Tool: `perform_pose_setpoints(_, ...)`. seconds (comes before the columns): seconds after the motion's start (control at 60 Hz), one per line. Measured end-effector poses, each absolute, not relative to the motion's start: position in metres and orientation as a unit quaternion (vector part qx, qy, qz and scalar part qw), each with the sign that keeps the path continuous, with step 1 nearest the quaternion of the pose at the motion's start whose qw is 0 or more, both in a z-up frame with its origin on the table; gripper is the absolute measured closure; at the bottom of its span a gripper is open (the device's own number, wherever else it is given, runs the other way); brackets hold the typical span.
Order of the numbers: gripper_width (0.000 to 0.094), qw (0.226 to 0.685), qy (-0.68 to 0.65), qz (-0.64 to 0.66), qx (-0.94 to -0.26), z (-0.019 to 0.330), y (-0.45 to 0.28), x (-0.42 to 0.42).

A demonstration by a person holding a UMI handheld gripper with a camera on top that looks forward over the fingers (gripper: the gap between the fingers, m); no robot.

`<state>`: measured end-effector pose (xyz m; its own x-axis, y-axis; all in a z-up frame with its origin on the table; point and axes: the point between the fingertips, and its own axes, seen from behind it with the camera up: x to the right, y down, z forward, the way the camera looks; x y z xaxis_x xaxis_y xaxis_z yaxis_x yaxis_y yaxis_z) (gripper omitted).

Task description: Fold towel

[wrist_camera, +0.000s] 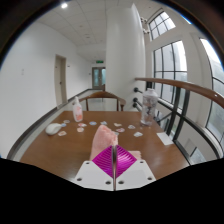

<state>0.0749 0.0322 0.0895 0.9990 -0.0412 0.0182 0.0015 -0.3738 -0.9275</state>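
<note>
Support: a round wooden table (55, 150) is seen across the frame's middle | Centre: small white scraps (104, 128) are scattered over it | Left: a pale crumpled object (54, 128) and a pinkish bottle (78, 110) | Right: a clear bottle (150, 105) is stood near the far edge.

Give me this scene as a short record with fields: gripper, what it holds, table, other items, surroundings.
gripper: the gripper has its fingers closed together on pink cloth
held item: pink towel, bunched and rising from between the fingers, above the table
table: round wooden table just ahead of the fingers
other items: several small white pieces scattered over the far part of the table; a pink bottle and a clear bottle at its far edge
surroundings: white pillar, windows beside the table, corridor with door beyond
</note>
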Motion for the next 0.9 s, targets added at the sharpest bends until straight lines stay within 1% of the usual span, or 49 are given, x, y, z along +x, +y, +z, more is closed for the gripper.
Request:
perform_pose_setpoints(0.05, 0.0926, 0.544, 0.018, -0.031, -0.838, 0.071, 0.034, 0.100)
perform_pose_setpoints(0.083, 0.0922, 0.530, 0.020, -0.035, -0.847, 0.050, 0.040, 0.110)
perform_pose_setpoints(0.217, 0.0921, 0.483, 0.057, -0.025, -0.874, 0.000, 0.041, 0.138)
perform_pose_setpoints(0.25, 0.0908, 0.483, 0.070, -0.012, -0.873, 0.000, 0.040, 0.138)
perform_pose_setpoints(0.3, 0.0897, 0.501, 0.082, 0.005, -0.861, 0.010, 0.043, 0.138)
perform_pose_setpoints(0.45, 0.0072, 0.524, 0.093, -0.003, -0.847, 0.039, 0.026, 0.151)
perform_pose_setpoints(0.467, 0.0064, 0.527, 0.090, -0.006, -0.845, 0.042, 0.023, 0.152)
perform_pose_setpoints(0.483, 0.0128, 0.530, 0.088, -0.008, -0.843, 0.046, 0.019, 0.153)
perform_pose_setpoints(0.5, 0.0133, 0.533, 0.089, -0.011, -0.841, 0.049, 0.015, 0.154)
perform_pose_setpoints(0.55, 0.0103, 0.543, 0.088, -0.017, -0.835, 0.062, 0.000, 0.157)
perform_pose_setpoints(0.683, 0.0101, 0.568, 0.084, -0.001, -0.819, 0.083, -0.040, 0.142)
perform_pose_setpoints(0.9, 0.0105, 0.585, 0.041, 0.009, -0.810, 0.106, -0.115, 0.098)
